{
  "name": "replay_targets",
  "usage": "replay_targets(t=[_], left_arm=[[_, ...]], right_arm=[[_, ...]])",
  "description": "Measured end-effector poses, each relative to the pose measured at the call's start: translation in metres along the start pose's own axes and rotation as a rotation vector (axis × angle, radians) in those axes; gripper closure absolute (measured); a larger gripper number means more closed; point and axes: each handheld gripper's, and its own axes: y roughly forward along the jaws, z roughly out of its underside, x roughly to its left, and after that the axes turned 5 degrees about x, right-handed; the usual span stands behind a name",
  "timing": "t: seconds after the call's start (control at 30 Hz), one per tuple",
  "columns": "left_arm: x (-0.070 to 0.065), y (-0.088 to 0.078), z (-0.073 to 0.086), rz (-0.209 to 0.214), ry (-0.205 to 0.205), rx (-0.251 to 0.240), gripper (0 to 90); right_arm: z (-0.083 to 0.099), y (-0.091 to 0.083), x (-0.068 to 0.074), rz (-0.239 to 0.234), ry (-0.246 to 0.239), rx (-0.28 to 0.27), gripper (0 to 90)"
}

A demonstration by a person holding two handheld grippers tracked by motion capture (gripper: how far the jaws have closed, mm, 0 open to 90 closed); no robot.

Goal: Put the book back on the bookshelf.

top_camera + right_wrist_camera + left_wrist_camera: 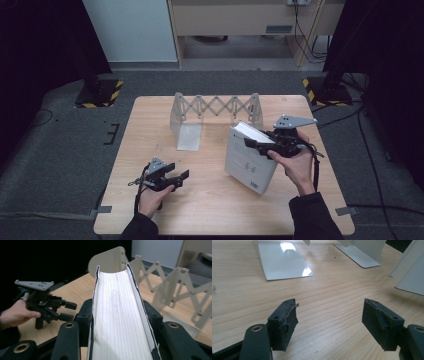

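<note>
Left gripper (181, 179) near the counter's (210, 200) near-left part, held in a hand (150, 197), jaws spread wide over bare wood, gripping nothing. Farther back, toward the middle: a grey expanding rack (216, 111) standing along the far edge, one flat base plate (189, 137) lying toward the near side. To the right: right gripper (256, 145) clamped across the top edge of a white book (248, 161), the book upright and tilted, lower edge seemingly resting on the counter, just near of the rack's right end.
</note>
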Motion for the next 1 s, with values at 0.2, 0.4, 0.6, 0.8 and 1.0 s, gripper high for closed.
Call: replay_targets(t=[0.2, 0.4, 0.6, 0.8, 1.0], left_arm=[[0.002, -0.001, 0.0, -0.033, 0.004, 0.004, 27.2], [0.008, -0.001, 0.003, -0.102, 0.025, 0.037, 25.0], [0.012, -0.001, 0.004, -0.153, 0.035, 0.07, 22.1], [0.015, 0.0, 0.005, -0.185, 0.041, 0.1, 19.5], [0.015, 0.0, 0.005, -0.193, 0.039, 0.116, 18.7]], right_arm=[[-0.004, -0.006, -0.004, 0.065, 0.049, -0.021, 53.2], [-0.01, -0.013, -0.009, 0.126, 0.078, -0.062, 53.2], [-0.013, -0.014, -0.016, 0.188, 0.118, -0.099, 53.2], [-0.02, -0.011, -0.025, 0.258, 0.144, -0.11, 53.2], [-0.025, -0.005, -0.035, 0.317, 0.159, -0.142, 53.2]])
